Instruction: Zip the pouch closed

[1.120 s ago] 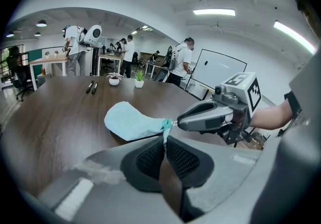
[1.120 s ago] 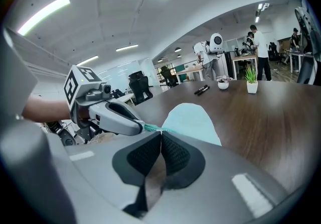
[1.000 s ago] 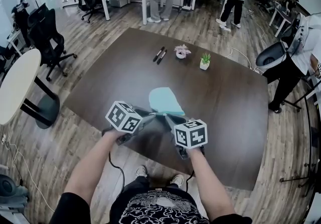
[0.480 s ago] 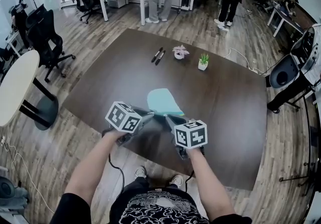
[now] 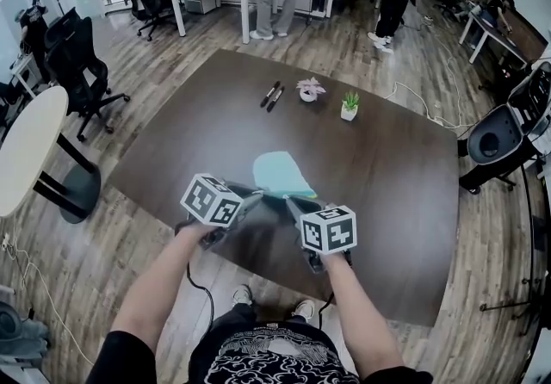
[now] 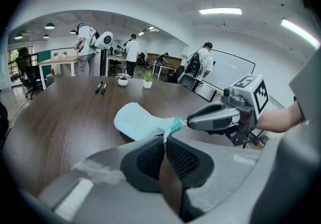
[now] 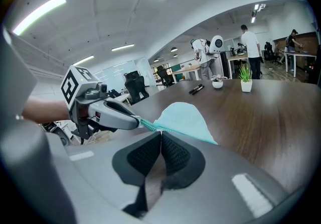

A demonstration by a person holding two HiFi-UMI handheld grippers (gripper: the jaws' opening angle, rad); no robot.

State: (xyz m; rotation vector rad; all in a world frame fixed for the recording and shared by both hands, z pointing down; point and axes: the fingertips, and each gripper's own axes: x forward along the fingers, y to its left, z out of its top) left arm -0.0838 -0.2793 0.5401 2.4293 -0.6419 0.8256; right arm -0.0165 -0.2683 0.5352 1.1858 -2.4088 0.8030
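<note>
A light teal pouch [image 5: 282,172] lies on the dark wooden table [image 5: 387,167], with its near end lifted between both grippers. My left gripper [image 5: 261,195] is shut on that end's edge, and a thin strip of fabric is pinched in the left gripper [image 6: 164,139] pads. My right gripper [image 5: 289,200] is shut at the zipper line, where a small pale zipper pull [image 7: 159,130] sits at the right gripper [image 7: 160,134] tips. The two grippers meet tip to tip over the pouch [image 6: 138,120]. The pouch [image 7: 183,117] body trails away on the tabletop.
Two black markers [image 5: 272,95], a small pink potted plant [image 5: 309,89] and a green one [image 5: 349,105] stand at the far side of the table. A round white table [image 5: 26,150] and office chairs [image 5: 77,59] are at the left. People stand at desks in the back.
Both grippers and the pouch have stayed where they were. Only people in the background have moved.
</note>
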